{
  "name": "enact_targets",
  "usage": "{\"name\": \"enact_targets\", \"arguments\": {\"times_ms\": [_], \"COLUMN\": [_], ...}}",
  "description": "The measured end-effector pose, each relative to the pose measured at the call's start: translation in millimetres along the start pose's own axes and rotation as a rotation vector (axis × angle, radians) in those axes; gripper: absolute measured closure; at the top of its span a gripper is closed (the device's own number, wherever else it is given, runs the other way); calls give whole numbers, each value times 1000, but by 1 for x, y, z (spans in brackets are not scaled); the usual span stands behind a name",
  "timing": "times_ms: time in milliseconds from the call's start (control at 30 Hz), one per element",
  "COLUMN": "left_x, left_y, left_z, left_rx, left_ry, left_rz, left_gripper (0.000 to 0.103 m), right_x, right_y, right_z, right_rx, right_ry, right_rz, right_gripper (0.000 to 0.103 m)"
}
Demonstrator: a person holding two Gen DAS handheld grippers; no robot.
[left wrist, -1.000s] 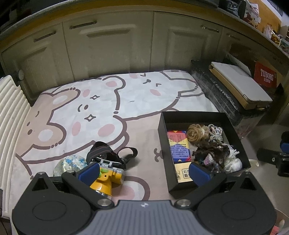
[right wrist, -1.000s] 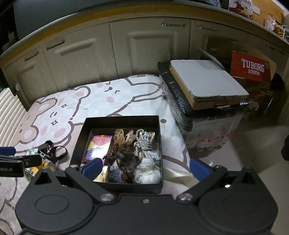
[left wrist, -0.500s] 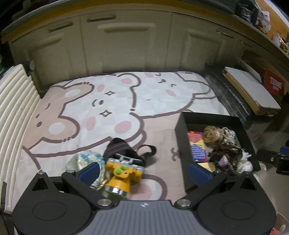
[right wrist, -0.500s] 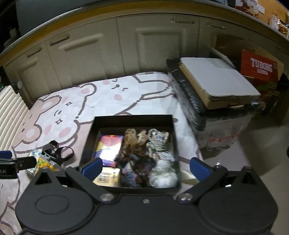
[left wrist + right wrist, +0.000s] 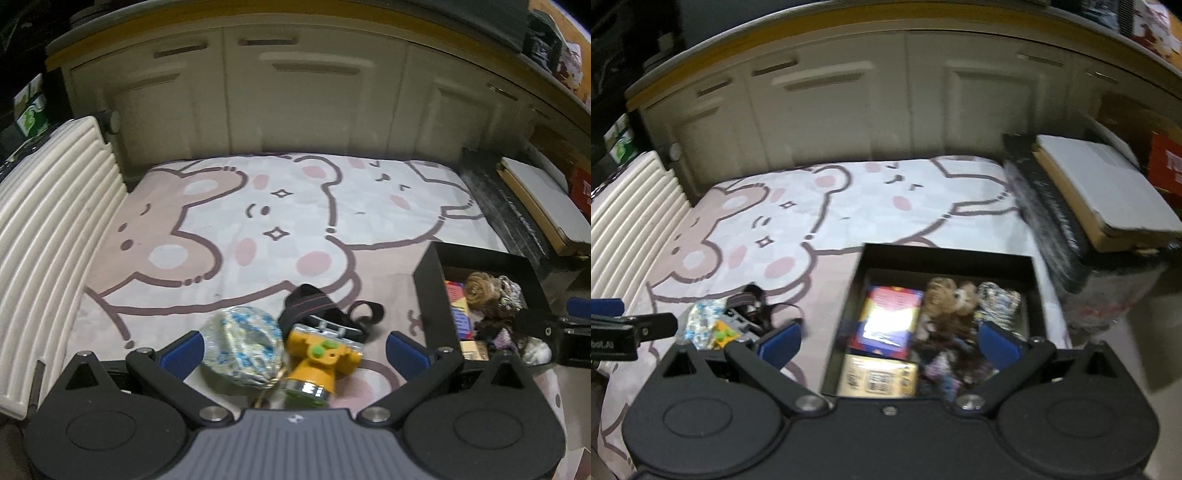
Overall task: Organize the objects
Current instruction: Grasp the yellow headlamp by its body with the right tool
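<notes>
A yellow headlamp (image 5: 319, 360) with a black strap (image 5: 319, 308) lies on the bear-print mat (image 5: 288, 206), touching a crinkled blue-and-white packet (image 5: 242, 341) on its left. Both sit between the wide-open fingers of my left gripper (image 5: 293, 350). A black box (image 5: 945, 258) on the right holds a colourful card box (image 5: 888, 321), a tan box (image 5: 879, 376) and several hair ties and scrunchies (image 5: 955, 299). My right gripper (image 5: 888, 343) hovers open over the box's near edge. The headlamp (image 5: 724, 330) and packet (image 5: 700, 321) show at its lower left.
Cream cabinet doors (image 5: 295, 96) close off the back. A ribbed white panel (image 5: 44, 229) borders the mat's left side. A wrapped black crate (image 5: 1056, 221) with a flat cardboard package (image 5: 1100, 184) on top stands right of the box. The right gripper's tip (image 5: 550, 332) shows beside the box.
My left gripper has swung left and closer, so the headlamp and packet now lie between its fingers. The right gripper drifted left over the box; its view is blurred.
</notes>
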State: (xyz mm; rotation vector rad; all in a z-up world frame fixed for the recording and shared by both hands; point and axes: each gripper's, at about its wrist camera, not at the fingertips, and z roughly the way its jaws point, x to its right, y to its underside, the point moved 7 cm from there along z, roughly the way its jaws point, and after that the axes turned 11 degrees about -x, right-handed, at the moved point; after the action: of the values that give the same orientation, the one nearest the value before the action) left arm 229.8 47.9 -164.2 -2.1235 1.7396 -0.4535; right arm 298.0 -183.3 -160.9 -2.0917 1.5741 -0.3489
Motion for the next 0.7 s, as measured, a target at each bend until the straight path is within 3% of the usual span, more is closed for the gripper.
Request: {"name": "enact_targets", "arguments": {"times_ms": [333, 700], "left_x": [-32, -45], "left_y": [-2, -4], "left_z": [5, 14], "left_rx": [18, 4], "left_ry": [-45, -57], "left_rz": [-46, -99], "left_gripper": [0, 0], "right_x": [-32, -51], "right_y": [-11, -17], "right_z": [10, 24], "right_rx": [6, -76], "right_ry": [-67, -191], "right_rz": [-36, 77], "right_gripper": [0, 1]}}
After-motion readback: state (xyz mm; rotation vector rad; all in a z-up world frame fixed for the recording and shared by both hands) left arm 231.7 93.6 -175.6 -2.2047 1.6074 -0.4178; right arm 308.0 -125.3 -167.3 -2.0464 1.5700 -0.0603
